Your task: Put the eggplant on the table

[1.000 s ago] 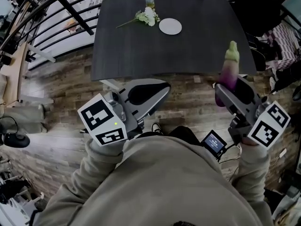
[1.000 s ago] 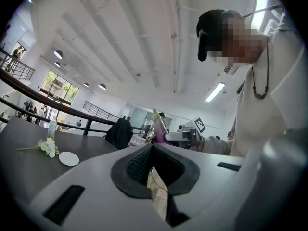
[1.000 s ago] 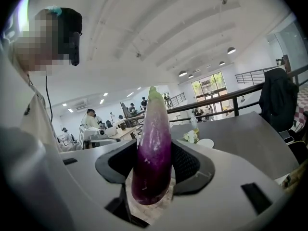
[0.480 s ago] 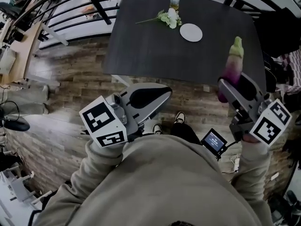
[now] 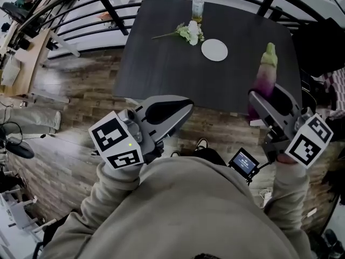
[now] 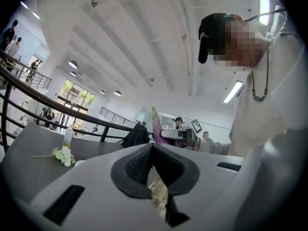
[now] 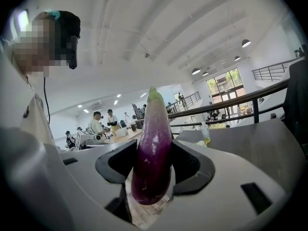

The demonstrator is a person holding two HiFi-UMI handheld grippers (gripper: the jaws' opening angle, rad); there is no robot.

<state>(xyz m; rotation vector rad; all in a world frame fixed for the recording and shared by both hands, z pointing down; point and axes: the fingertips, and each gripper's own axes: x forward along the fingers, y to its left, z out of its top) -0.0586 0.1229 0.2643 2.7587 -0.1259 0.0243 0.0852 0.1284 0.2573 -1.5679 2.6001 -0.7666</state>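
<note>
In the head view, my right gripper (image 5: 266, 99) has its fingers clamped on the lower, purple end of the eggplant (image 5: 265, 79). The eggplant stands upright, green stem on top, at the near right edge of the dark bench (image 5: 161, 63). I judge it is in the air and not resting on the top. Gripping it low leaves the base free to go down first. The left gripper (image 5: 183, 106) hangs over the wooden floor just short of the bench's near edge, out of the way because this job needs one hand. Toward the far edge lie a white plate (image 5: 214, 50), a sprig of flowers (image 5: 190, 33) and a bottle (image 5: 198, 7), so the near right part is bare for the placing. In the left gripper view, its fingers (image 6: 139, 165) meet at the tips with nothing between them, and the eggplant (image 6: 156, 124) shows beyond them. In the right gripper view, the eggplant (image 7: 153, 148) fills the gap between the fingers (image 7: 190, 170), which stand wide around its thick body and press on both sides. The bench (image 7: 250, 143) is ahead and to the right.
</note>
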